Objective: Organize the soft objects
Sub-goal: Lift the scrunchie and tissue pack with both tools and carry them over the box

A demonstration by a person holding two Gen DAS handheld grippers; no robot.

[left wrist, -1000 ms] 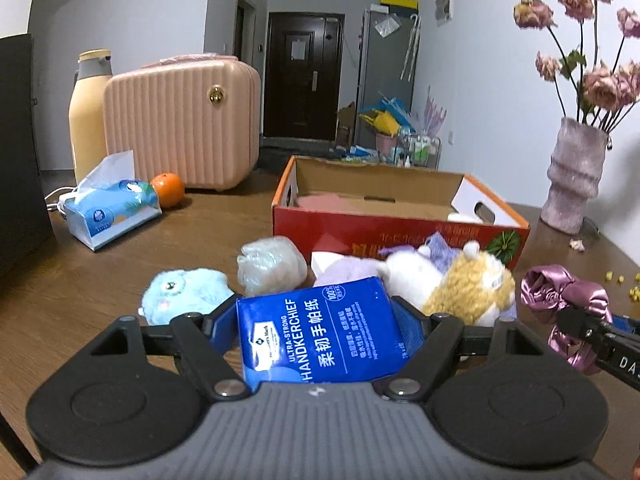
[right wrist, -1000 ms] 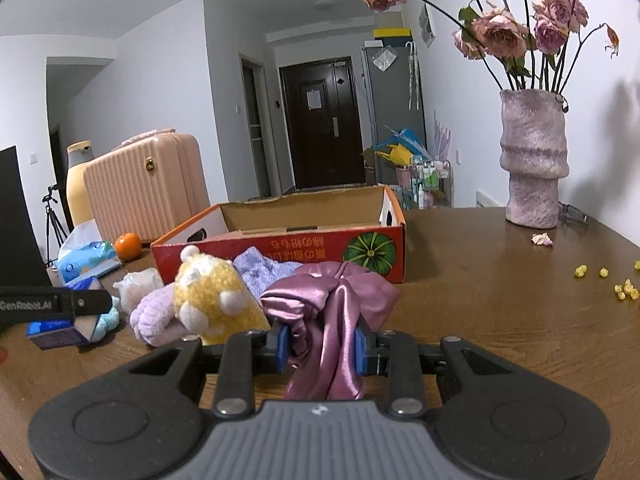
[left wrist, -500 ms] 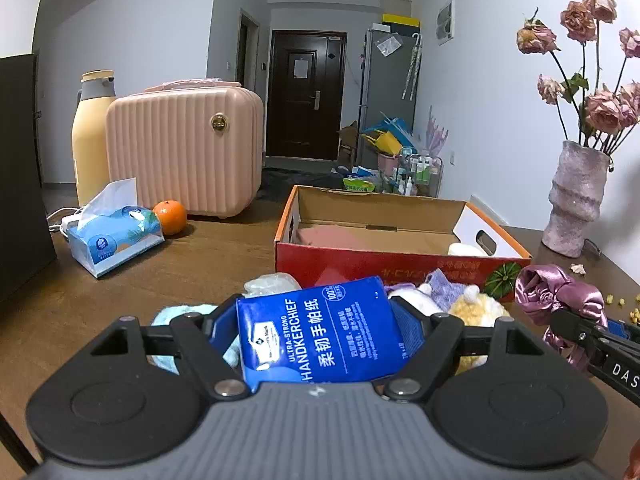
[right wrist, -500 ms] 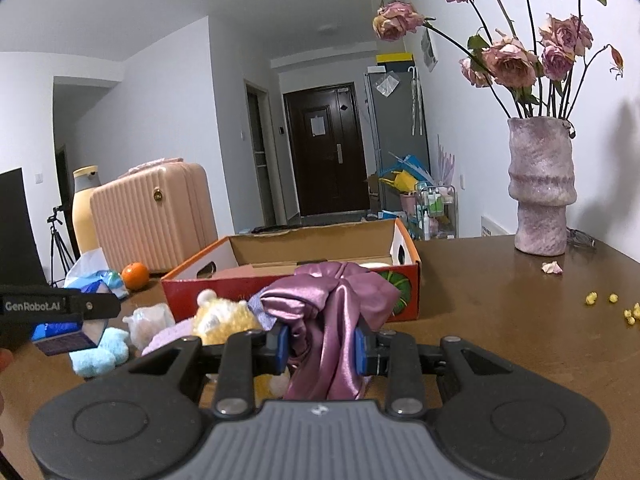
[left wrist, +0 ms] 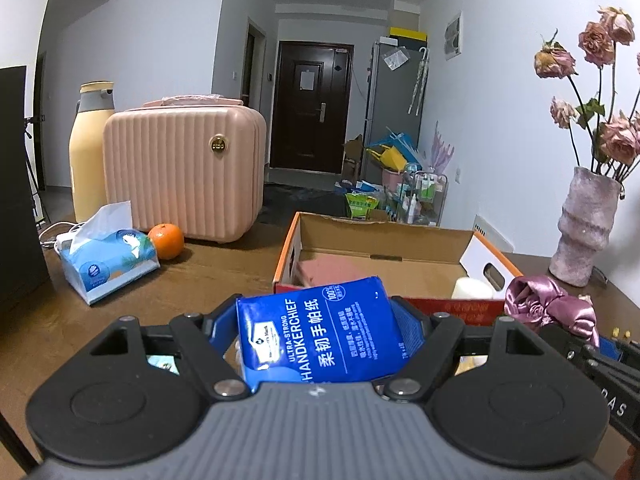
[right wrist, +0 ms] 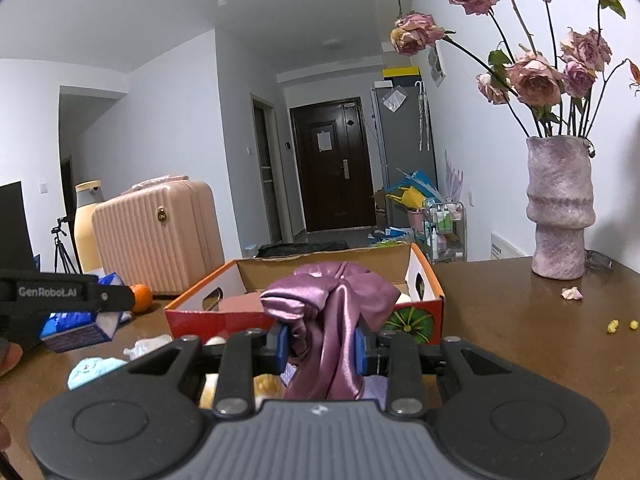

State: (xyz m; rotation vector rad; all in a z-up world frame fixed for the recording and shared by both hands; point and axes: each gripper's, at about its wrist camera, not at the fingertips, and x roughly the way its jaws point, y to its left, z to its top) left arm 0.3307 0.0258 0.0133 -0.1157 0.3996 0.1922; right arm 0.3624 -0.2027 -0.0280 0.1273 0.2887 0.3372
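My left gripper (left wrist: 320,316) is shut on a blue handkerchief tissue pack (left wrist: 320,340), held above the table just in front of the open orange cardboard box (left wrist: 400,244). My right gripper (right wrist: 321,338) is shut on a pink satin scrunchie (right wrist: 332,304), also raised near the box's front wall (right wrist: 200,320). The scrunchie also shows at the right of the left wrist view (left wrist: 548,304). A blue plush toy (right wrist: 92,370), a wrapped bundle (right wrist: 148,346) and a yellow plush (right wrist: 264,386) lie on the table below, partly hidden.
A pink folded item (left wrist: 328,272) and a white roll (left wrist: 472,288) lie inside the box. A pink suitcase (left wrist: 184,172), yellow bottle (left wrist: 90,148), tissue box (left wrist: 108,260) and orange (left wrist: 166,241) stand at the left. A vase of dried roses (right wrist: 558,208) stands at the right.
Both grippers have risen with their loads and moved toward the box. The plush toys on the table have dropped out of the left wrist view.
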